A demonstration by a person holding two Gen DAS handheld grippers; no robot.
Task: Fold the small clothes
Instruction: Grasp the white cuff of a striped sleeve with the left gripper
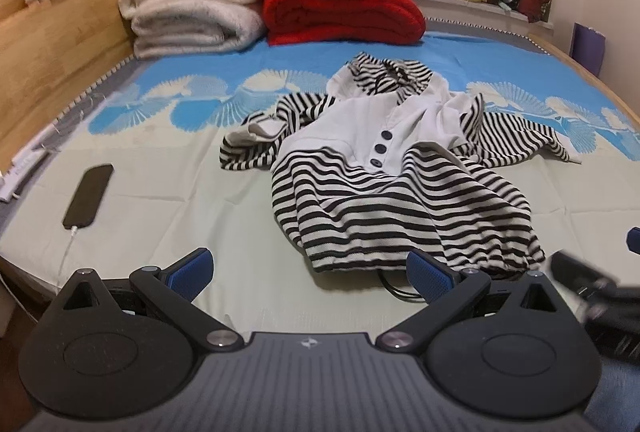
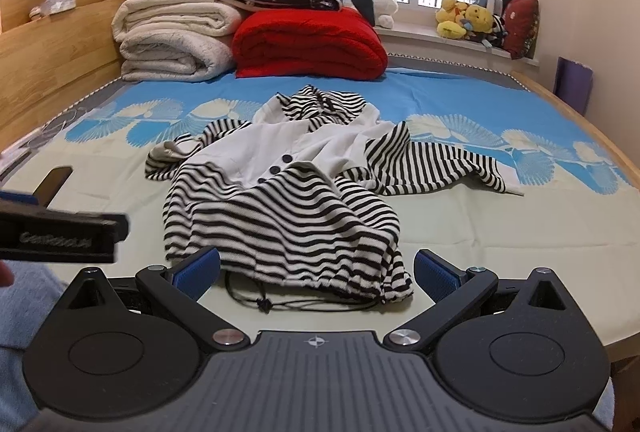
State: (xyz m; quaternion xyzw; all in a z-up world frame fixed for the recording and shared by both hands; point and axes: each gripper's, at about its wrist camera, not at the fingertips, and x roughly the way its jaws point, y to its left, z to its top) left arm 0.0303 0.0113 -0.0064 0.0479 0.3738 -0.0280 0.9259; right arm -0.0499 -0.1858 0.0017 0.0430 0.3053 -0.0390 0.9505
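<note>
Both my claws gape wide and empty, left claw (image 1: 310, 274) and right claw (image 2: 318, 274) low over the bed (image 2: 500, 232). Just ahead sprawls the rumpled striped hooded top (image 2: 288, 216), drawcord hem nearest: soft, light, floppy knit, best pinched at the hem corners.

A phone (image 1: 89, 195) lies charging on the bedsheet (image 1: 180, 199) near a red blanket (image 1: 342, 9).
</note>
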